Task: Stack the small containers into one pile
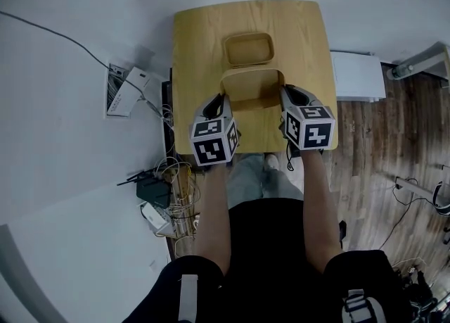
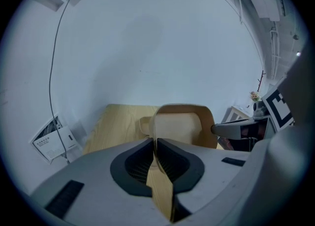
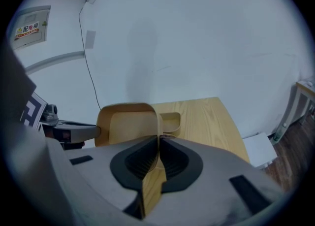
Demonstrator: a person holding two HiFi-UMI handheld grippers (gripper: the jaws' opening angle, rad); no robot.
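- We see the left gripper and right gripper with fingers clamped on opposite side walls of the held container. It appears lifted over the worktop, at 6 o'clock of the second container.
- Risk, as we judge it: a thin-wall pinch slips or uneven hands tip it, so it catches the second rim instead of nesting.
- Mouth faces up, seemingly tipped toward us; long axis runs 9 to 3 o'clock.
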